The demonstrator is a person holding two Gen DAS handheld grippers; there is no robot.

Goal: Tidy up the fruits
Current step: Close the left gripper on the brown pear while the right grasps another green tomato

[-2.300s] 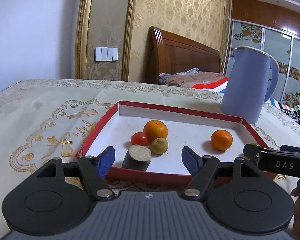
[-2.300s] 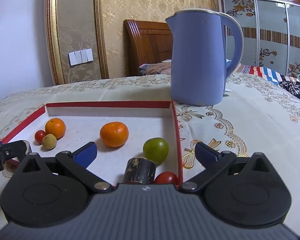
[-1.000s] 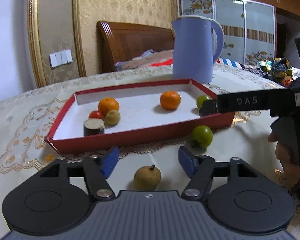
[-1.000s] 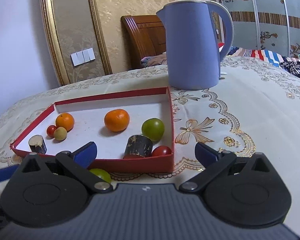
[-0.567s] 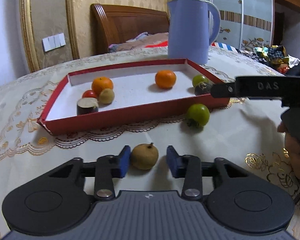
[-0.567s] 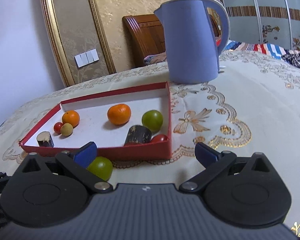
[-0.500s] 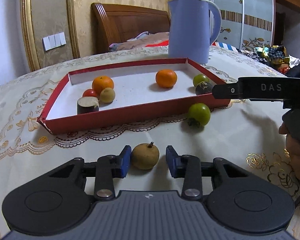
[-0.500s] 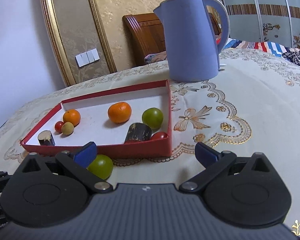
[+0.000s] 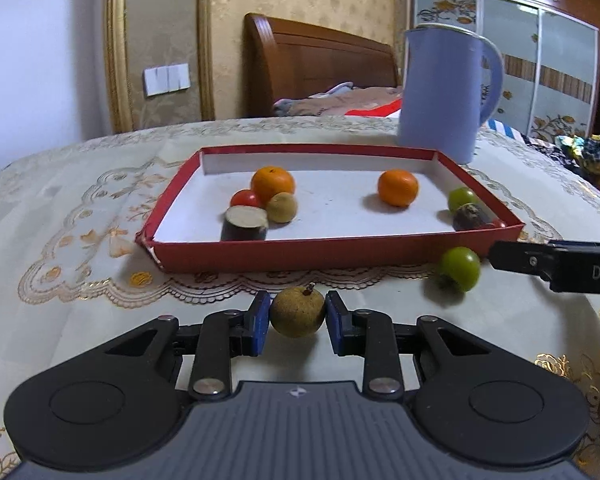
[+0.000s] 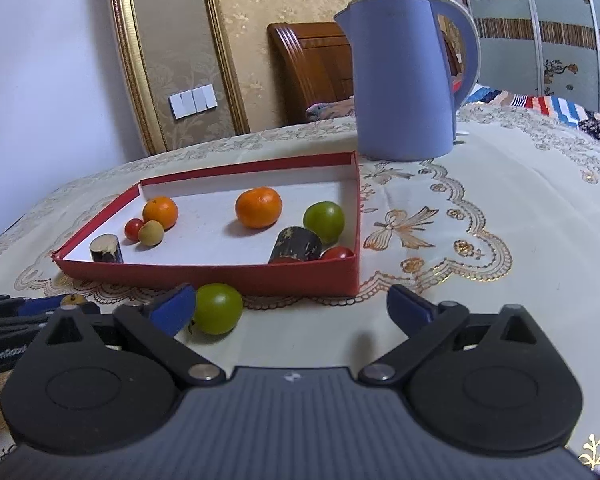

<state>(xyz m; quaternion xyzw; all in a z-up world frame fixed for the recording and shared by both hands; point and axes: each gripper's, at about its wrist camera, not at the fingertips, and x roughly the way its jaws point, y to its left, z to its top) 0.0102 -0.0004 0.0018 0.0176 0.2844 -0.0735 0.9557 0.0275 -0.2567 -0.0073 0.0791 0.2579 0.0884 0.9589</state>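
Observation:
My left gripper point(image 9: 297, 317) is shut on a small brown round fruit point(image 9: 297, 312), held just in front of the red tray point(image 9: 332, 250). The tray holds two oranges point(image 9: 273, 183) point(image 9: 397, 187), a red tomato point(image 9: 245, 199), a tan fruit point(image 9: 282, 207), a dark cut piece point(image 9: 243, 229), a green fruit point(image 9: 461, 199) and a second dark piece point(image 9: 470, 217). A loose green fruit point(image 10: 217, 308) lies on the cloth in front of the tray, just right of my left fingertip point(image 10: 173, 309). My right gripper point(image 10: 290, 309) is open and empty there.
A tall blue kettle point(image 10: 406, 76) stands behind the tray's right corner. The table has a cream embroidered cloth point(image 10: 500, 216). A wooden headboard point(image 9: 320, 68) and wardrobe are beyond the table.
My left gripper has closed its jaws onto the brown fruit and lifted it toward the tray. The right gripper has moved closer to the loose green fruit, still open.

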